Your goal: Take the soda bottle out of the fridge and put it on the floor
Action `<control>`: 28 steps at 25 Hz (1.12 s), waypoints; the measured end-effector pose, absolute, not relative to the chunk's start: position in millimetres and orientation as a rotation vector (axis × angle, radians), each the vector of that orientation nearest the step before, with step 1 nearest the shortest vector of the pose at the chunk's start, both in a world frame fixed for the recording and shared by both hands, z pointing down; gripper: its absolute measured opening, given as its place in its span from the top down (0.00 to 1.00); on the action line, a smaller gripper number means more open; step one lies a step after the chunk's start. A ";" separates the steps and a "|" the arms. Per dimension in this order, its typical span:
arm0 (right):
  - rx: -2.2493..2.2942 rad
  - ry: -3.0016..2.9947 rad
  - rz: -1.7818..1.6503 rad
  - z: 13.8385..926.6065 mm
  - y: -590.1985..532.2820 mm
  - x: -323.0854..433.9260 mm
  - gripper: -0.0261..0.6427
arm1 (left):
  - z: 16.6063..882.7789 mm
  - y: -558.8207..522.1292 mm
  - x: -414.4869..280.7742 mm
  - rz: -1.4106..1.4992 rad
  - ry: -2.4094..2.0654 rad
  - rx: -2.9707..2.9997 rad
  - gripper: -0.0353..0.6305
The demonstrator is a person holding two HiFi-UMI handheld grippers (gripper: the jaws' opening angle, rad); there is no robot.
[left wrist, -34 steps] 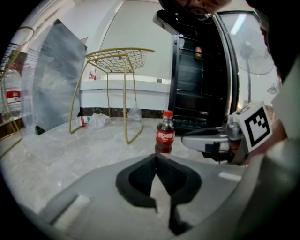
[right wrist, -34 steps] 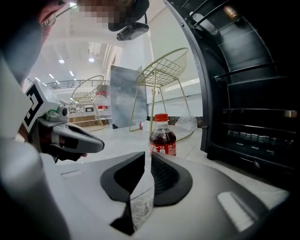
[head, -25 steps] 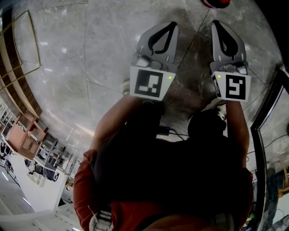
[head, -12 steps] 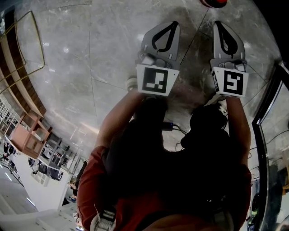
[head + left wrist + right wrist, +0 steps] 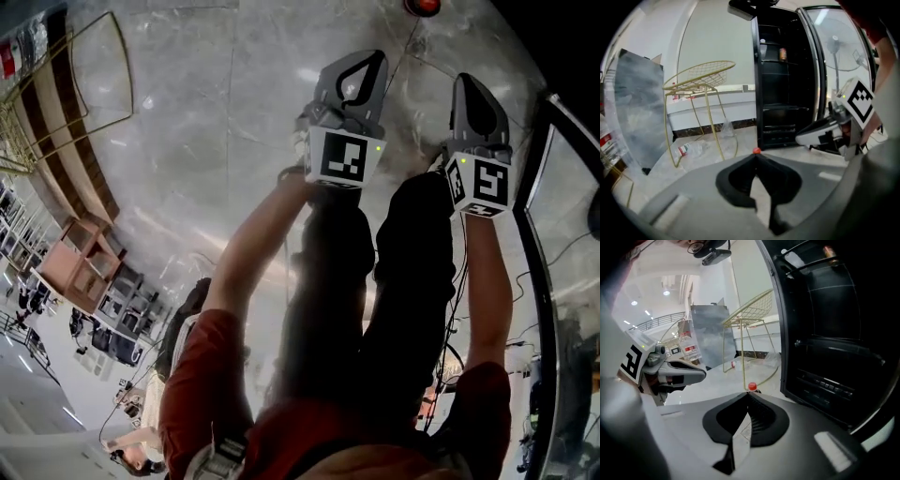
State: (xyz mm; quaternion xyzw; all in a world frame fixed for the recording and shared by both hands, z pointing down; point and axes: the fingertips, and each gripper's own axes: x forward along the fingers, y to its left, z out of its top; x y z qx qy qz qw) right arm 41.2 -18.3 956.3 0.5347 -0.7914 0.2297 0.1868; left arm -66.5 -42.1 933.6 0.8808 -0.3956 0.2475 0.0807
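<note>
The soda bottle shows only its red cap (image 5: 422, 7), standing on the marble floor beyond both grippers. The same cap (image 5: 756, 151) peeks over my left gripper's tips, and the cap (image 5: 752, 386) sits just past the right one's. My left gripper (image 5: 373, 59) and right gripper (image 5: 466, 81) hang side by side high over the floor, both shut and empty. In its own view the left gripper (image 5: 756, 156) has its tips together, as does the right gripper (image 5: 748, 395). The black fridge (image 5: 787, 79) stands open ahead, and the fridge (image 5: 834, 333) fills the right gripper view's right side.
A gold wire stand (image 5: 701, 77) stands left of the fridge, with a crushed plastic bottle (image 5: 689, 149) lying under it. A small can (image 5: 783, 54) sits on an upper fridge shelf. The glass fridge door (image 5: 562, 187) is at my right. Wooden furniture (image 5: 70, 267) stands at the left.
Both grippers have risen well above the floor, still shut and empty. The person has straightened up, and the bottle's cap now lies farther off at the top edge.
</note>
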 end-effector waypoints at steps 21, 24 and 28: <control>1.454 -2.120 0.695 594.7 16.7 72.9 0.96 | 548.9 -16.7 -52.3 0.734 -1.282 2.322 0.95; 1.405 -2.115 0.663 544.9 27.4 75.8 0.96 | 498.4 -10.7 -50.8 0.726 -1.284 2.332 0.95; 1.423 -2.139 0.620 481.2 25.9 78.3 0.96 | 438.2 -12.4 -46.9 0.699 -1.296 2.362 0.95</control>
